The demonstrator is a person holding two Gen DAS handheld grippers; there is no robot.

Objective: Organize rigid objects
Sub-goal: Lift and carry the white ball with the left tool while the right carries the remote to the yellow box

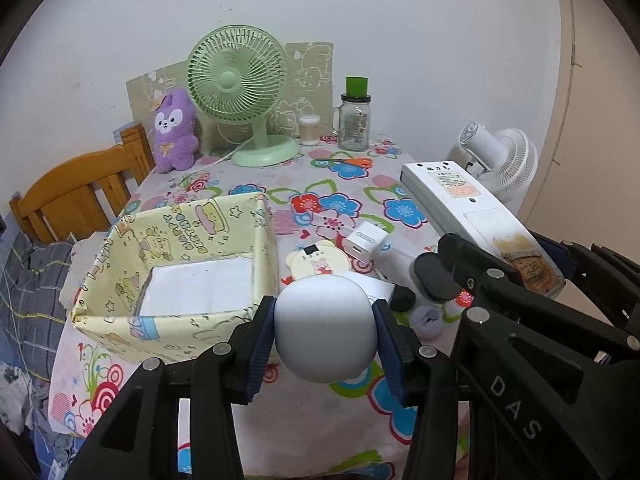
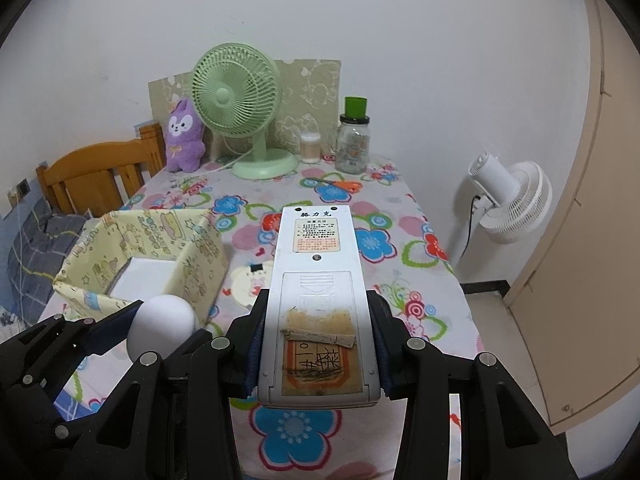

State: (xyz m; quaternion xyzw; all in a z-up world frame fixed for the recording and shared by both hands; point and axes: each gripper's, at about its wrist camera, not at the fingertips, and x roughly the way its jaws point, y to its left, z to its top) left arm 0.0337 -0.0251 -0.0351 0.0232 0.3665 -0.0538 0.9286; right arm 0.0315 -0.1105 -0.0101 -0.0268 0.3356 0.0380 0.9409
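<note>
My left gripper (image 1: 325, 330) is shut on a white rounded egg-shaped case (image 1: 326, 326), held above the table just right of the yellow patterned box (image 1: 176, 236); both show in the right wrist view, the case (image 2: 162, 328) near the box (image 2: 168, 240). My right gripper (image 2: 316, 344) is shut on a long white remote control (image 2: 316, 280), back side up, held above the table; it shows in the left wrist view (image 1: 472, 208). The box is open with a white bottom.
On the floral tablecloth (image 1: 344, 200) lie a white charger cube (image 1: 366, 246), a round cartoon coaster (image 1: 316, 264), a small black object (image 1: 402, 298) and orange scissors (image 1: 352, 161). A green fan (image 1: 240, 92), purple plush (image 1: 174, 136), jar (image 1: 355, 122) stand at the back. A white floor fan (image 2: 508, 200) stands right.
</note>
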